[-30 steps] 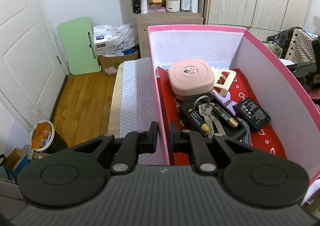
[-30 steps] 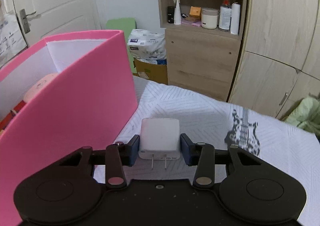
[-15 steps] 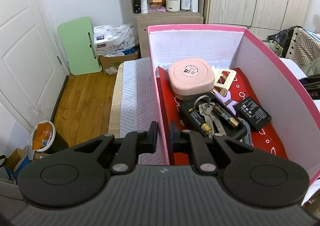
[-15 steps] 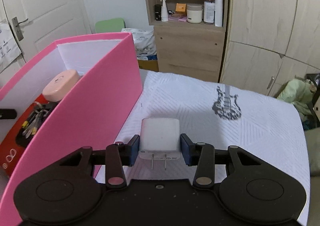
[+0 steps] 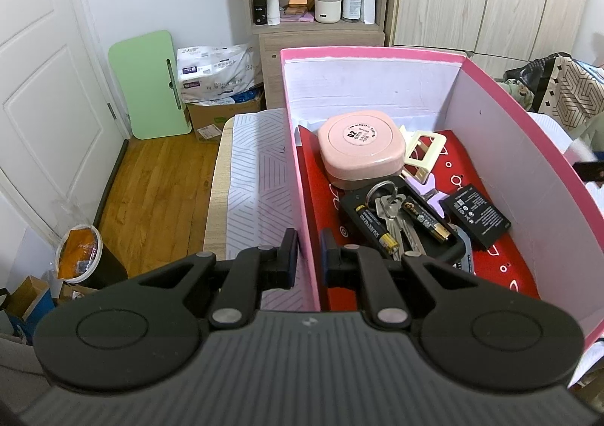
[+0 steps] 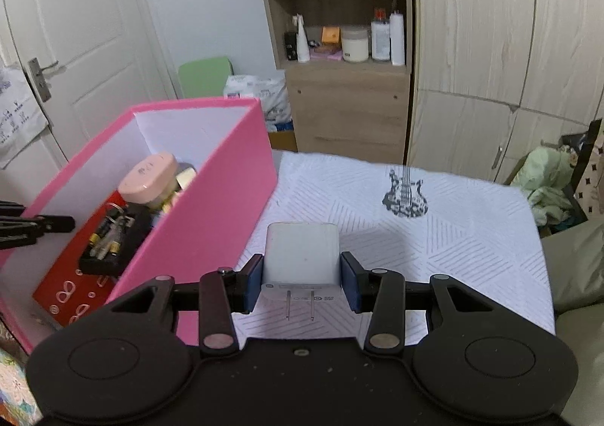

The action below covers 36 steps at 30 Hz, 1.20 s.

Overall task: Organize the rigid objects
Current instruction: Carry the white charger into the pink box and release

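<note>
A pink box [image 5: 528, 131] with white inner walls stands on the table; it also shows in the right wrist view [image 6: 211, 207]. Inside lie a pink rounded case [image 5: 360, 152], keys [image 5: 392, 214], two batteries [image 5: 377, 231] on a black tray, a black battery pack [image 5: 477, 214] and a cream frame [image 5: 422, 152]. My left gripper [image 5: 307, 258] is shut on the box's left wall. My right gripper [image 6: 302, 280] is shut on a white charger plug [image 6: 301, 254], held above the table to the right of the box, prongs toward the camera.
A white patterned cloth [image 6: 434, 222] with a guitar print covers the table. A wooden shelf unit [image 6: 339, 59] with bottles and wardrobes [image 6: 509, 48] stand behind. A green board [image 5: 151, 86] and a bin [image 5: 81, 256] are on the wooden floor at left.
My right gripper has risen with the charger plug, and now sees over the box's rim to the objects inside. The left gripper has stayed clamped on the box wall.
</note>
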Tool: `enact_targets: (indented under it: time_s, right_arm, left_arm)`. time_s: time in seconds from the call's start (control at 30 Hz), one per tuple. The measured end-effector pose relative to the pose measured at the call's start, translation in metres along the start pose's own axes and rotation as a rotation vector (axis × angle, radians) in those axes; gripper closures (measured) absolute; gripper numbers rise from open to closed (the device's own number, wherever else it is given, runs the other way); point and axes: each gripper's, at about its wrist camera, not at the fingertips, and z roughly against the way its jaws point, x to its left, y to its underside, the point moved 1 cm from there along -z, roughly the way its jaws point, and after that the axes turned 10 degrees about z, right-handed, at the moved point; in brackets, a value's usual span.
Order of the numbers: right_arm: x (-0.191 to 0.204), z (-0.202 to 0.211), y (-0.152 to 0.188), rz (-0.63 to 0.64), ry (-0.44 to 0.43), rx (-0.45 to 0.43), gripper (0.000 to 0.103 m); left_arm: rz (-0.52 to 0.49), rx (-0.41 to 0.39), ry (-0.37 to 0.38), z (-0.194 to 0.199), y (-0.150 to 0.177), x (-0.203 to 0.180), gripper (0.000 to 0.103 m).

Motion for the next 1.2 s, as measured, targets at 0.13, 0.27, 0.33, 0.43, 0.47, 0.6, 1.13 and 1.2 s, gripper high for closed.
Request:
enact_targets:
  time_s: [0.13,0.27,0.33,0.43,0.47,0.6,1.13,1.2]
  right_arm:
    - [-0.001,0.017,-0.006,-0.024,-0.047,-0.042,0.055]
    - [-0.002,0.026,-0.012,-0.050,-0.101,-0.059,0.055]
    - [0.001,0.028,-0.017,-0.053,-0.136,-0.070,0.055]
    - [0.014,0.032,-0.024,-0.028,-0.186,-0.092,0.055]
    - [0.019,0.032,-0.027,-0.013,-0.199,-0.097,0.055]
    - [0.043,0.027,-0.040,0.063,-0.262,-0.106,0.055]
    - [0.107,-0.061,-0.085,0.467,-0.145,0.088,0.055]
    - [0.113,-0.068,-0.082,0.495,-0.156,0.117,0.055]
  left_arm:
    - [0.024,0.000,0.002,0.000,0.000,0.002,0.093]
    - [0.038,-0.004,0.009,-0.001,0.000,0.003,0.093]
    - [0.043,-0.005,0.014,-0.002,0.000,0.003,0.093]
    - [0.039,-0.007,0.015,-0.002,0.001,0.003,0.093]
    - [0.041,-0.008,0.017,-0.002,0.001,0.003,0.093]
    - [0.044,-0.010,0.023,0.000,0.002,0.005,0.093]
    - [0.050,-0.012,0.028,0.000,0.002,0.007,0.093]
    - [0.049,-0.012,0.028,0.000,0.002,0.005,0.093]
